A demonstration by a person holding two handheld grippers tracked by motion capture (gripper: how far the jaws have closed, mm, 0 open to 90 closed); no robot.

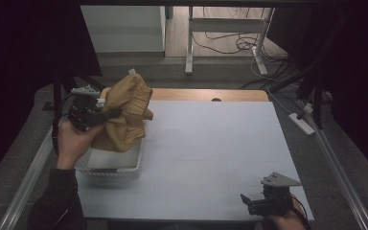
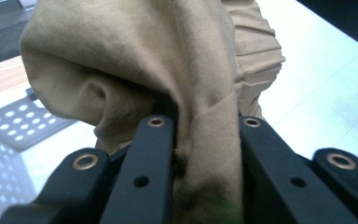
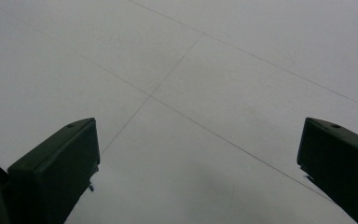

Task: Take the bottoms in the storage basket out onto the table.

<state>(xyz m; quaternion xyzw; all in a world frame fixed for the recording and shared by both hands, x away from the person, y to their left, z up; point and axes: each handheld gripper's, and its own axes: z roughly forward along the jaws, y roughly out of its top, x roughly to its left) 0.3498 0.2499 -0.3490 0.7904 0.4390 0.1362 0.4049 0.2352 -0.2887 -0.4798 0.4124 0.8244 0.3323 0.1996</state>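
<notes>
My left tongs (image 1: pixel 109 115) are clenched on a fold of the mustard-brown garment (image 1: pixel 124 112), which I hold bunched up at the left of the high view, above the white perforated basket (image 1: pixel 112 168). The lower folds of the cloth hang down into the basket's far end; its top rises above my hand, with a small white tag poking out. In the left gripper view the tan fabric (image 2: pixel 168 70) is pinched between the two black jaws, a thick pleat of it running down between them, and the elastic-gathered waistband shows at the upper right.

My right tongs (image 1: pixel 250 205) rest released at the lower right of the high view, jaws wide apart over the bare white tabletop (image 1: pixel 211 143), well apart from the cloth.

What worries me: I hold only one fold, not the bulk. If that pleat slides through the jaws, the whole bundle could drop back into the basket or spill over its rim. The dangling hem may also catch on the basket's wall and drag the light basket along as I lift or swing across. And with one grasp point the garment stays crumpled; my right tongs would have to find a free edge.
</notes>
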